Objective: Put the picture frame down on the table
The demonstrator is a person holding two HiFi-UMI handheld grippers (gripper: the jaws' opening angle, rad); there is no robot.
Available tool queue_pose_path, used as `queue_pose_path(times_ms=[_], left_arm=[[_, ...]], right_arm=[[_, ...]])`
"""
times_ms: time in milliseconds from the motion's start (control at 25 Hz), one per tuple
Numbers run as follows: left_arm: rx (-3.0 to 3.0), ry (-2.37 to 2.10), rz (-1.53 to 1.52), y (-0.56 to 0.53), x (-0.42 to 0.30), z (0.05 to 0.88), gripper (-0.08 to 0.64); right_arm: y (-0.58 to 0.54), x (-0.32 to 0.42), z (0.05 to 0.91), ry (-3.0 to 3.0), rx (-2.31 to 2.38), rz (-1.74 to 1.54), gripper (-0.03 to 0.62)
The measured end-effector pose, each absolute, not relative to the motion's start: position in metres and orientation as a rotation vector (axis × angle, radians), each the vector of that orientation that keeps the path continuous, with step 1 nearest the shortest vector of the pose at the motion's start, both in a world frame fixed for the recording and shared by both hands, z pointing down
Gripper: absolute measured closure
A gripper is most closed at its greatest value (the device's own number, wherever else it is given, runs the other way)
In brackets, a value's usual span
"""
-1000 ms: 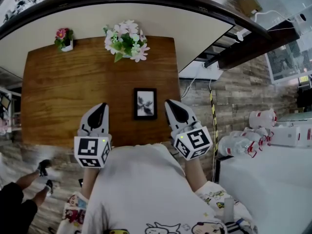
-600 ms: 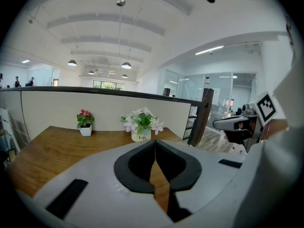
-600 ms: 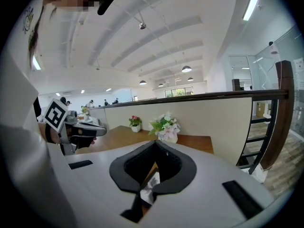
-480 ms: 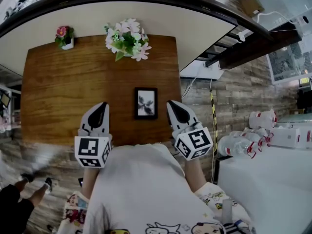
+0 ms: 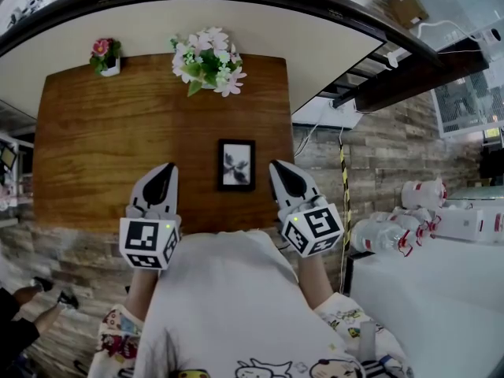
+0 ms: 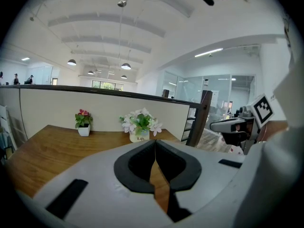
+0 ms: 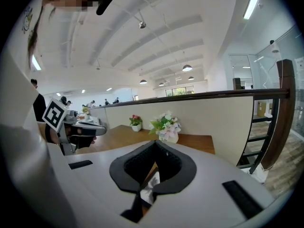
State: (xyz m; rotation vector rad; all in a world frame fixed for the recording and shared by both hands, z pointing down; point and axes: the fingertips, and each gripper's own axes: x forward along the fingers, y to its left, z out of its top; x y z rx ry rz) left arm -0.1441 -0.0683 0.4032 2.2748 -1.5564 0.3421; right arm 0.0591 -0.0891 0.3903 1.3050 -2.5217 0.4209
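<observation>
While picture frame (image 5: 236, 164) stays flat | left hand-held gripper (image 5: 167, 168) closed | right hand-held gripper (image 5: 275, 165) closed

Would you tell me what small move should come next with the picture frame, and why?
Probably open the right gripper first. The picture frame sits on the table between both grippers, touched by neither; the left gripper and the right are shut, and the right is nearer the frame.
</observation>
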Motion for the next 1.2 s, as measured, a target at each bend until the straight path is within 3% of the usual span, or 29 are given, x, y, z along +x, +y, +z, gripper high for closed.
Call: queue_pose_path(times_ms=[1200], left_arm=[[2.355, -1.518, 0.388, -0.084, -0.150, 0.405, 0.558]], right_arm=[[-0.090, 0.062, 0.394, -2.502, 1.336, 0.428, 0.594]])
